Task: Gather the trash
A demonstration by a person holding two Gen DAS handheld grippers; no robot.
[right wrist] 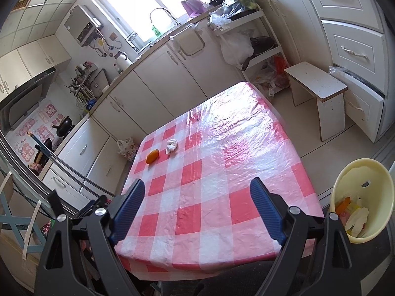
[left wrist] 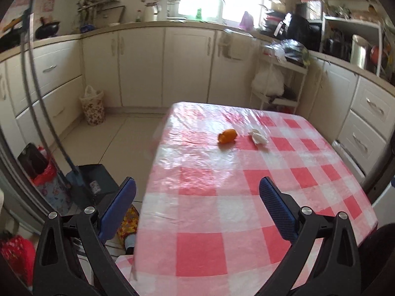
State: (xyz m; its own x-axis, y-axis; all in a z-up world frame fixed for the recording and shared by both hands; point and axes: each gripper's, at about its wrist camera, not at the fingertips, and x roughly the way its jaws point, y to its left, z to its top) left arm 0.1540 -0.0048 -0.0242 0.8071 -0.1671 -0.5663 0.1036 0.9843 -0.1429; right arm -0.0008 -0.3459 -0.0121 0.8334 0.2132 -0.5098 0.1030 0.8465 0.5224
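Orange peel [right wrist: 152, 156] and crumpled tissue [right wrist: 171, 145] far beyond both wide-open, empty grippers, left gripper [left wrist: 197, 192], right gripper [right wrist: 197, 194], peel's long axis slanting up-right.

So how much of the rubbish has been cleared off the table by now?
Some already lies in the cream bin beside the table. Nothing is in hand: the left gripper and right gripper both have open, empty jaws. Left on the cloth: an orange scrap and a crumpled tissue.

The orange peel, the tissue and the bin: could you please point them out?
Orange peel [left wrist: 227, 136], left wrist view, its middle.
Tissue [right wrist: 171, 145], right wrist view, its middle.
Bin [right wrist: 377, 180], right wrist view, inner wall.
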